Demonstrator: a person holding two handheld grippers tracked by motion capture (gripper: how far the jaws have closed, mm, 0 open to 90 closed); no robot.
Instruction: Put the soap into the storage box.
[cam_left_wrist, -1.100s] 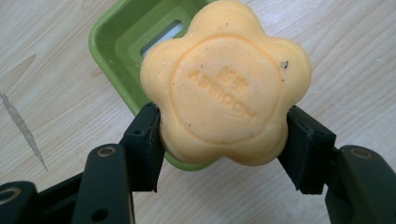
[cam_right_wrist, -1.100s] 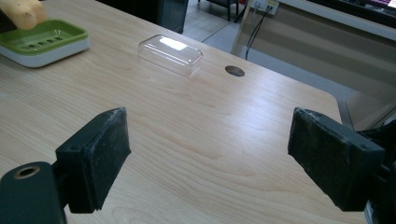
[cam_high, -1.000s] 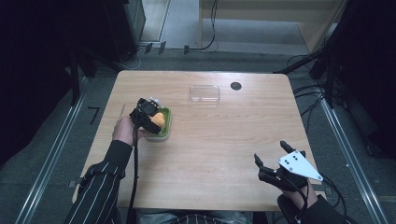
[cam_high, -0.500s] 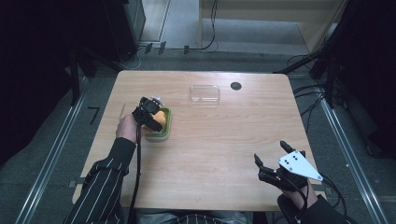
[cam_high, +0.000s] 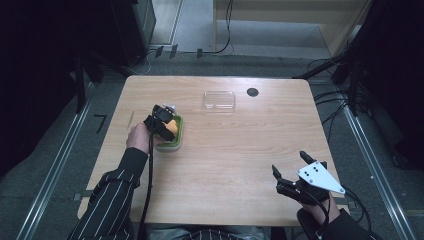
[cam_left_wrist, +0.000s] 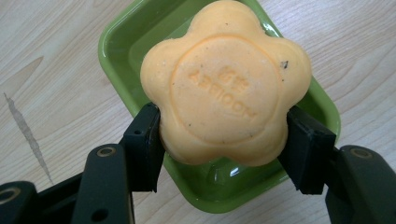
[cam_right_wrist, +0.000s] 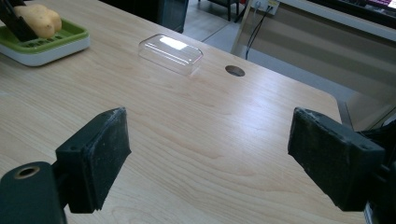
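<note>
Orange flower-shaped soap (cam_left_wrist: 227, 84), stamped with lettering, sits clamped between the left gripper's (cam_left_wrist: 224, 140) fingers (cam_left_wrist: 147, 144).

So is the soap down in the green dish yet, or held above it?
Cannot tell. The left gripper is shut on the orange soap over the green dish, and no view shows whether it touches the bottom.

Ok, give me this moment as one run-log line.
left gripper: shut on orange soap, over green dish | right gripper: open, empty | clear lid: on table
</note>
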